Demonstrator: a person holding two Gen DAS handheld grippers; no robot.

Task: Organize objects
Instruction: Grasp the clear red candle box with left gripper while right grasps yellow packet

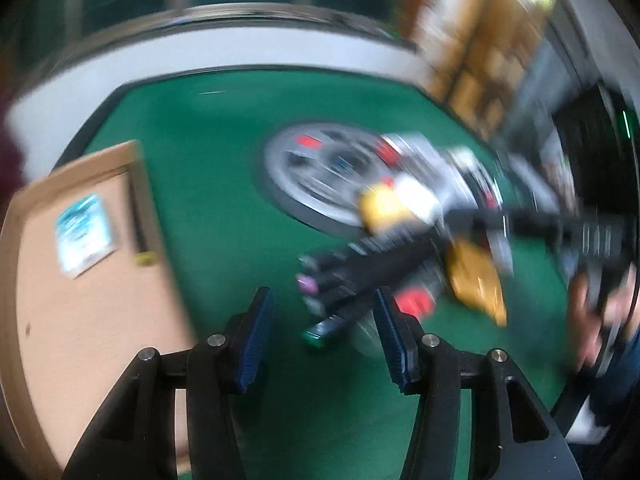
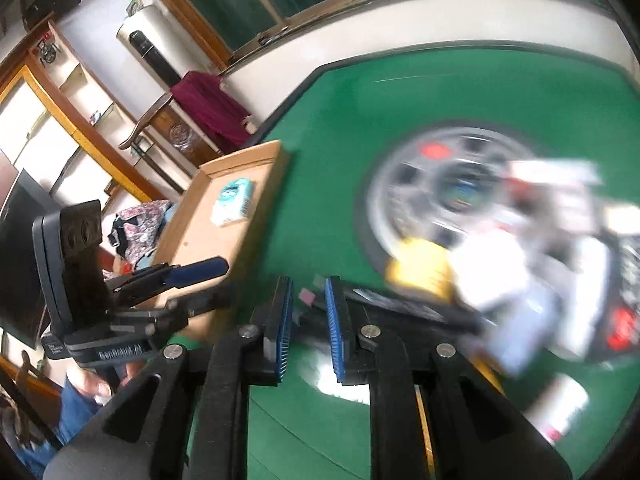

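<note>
The objects are lying in a blurred pile (image 1: 420,200) on the right part of the table (image 1: 224,184), overlapping the near right edge of the round silver disc (image 1: 304,172) set into the green top. A yellow item (image 1: 380,208) is showing at the pile's near left side, with white and red pieces around it that are too smeared to name. A dark bundle (image 1: 344,280) with pink and green ends is sticking out of the pile toward the left, just beyond the grippers.

At the table's left side a tray (image 1: 80,320) is sitting, and a teal and white packet (image 1: 82,234) is lying in it, towards its far end.

The left gripper (image 1: 324,294) is hanging over the green top between the tray and the pile, its jaws standing spread with nothing between them. The right gripper (image 2: 308,282) is pointing down at the pile's near left edge, its jaws drawn close together with only a narrow slot showing. A pink-tipped end is appearing in that slot, but I cannot tell whether the pads are nipping it. A hand (image 1: 592,304) is gripping the right gripper's handle at the right edge of the left wrist view.
</note>
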